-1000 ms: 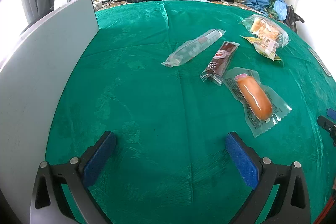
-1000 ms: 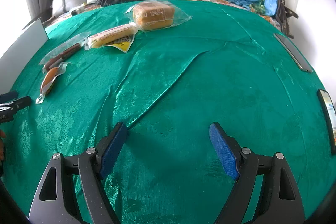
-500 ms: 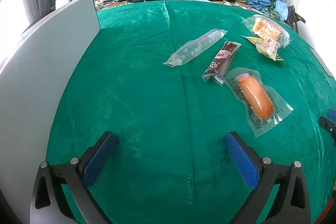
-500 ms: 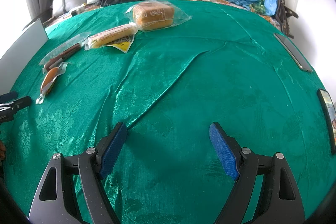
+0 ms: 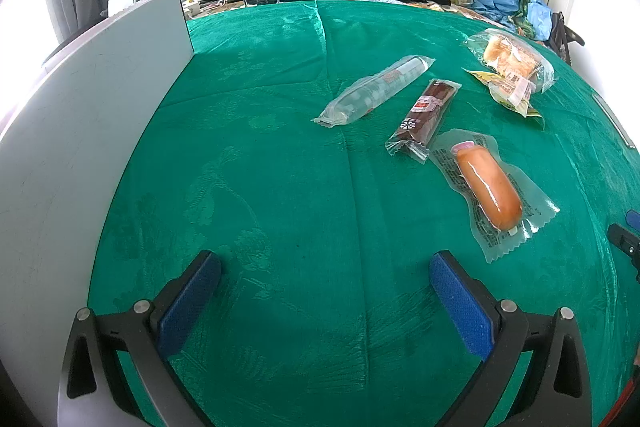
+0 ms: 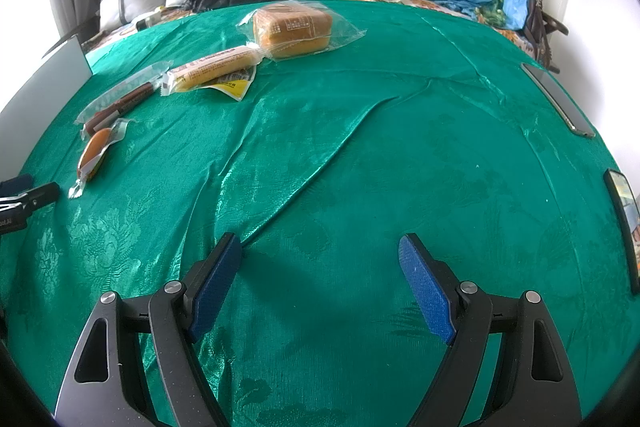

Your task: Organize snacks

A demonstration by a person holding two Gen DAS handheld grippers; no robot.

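Left gripper (image 5: 326,269) slightly nearer, spread.

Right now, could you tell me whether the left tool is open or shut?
Open. The left tool has its blue fingers spread wide over bare green cloth, with nothing between them.
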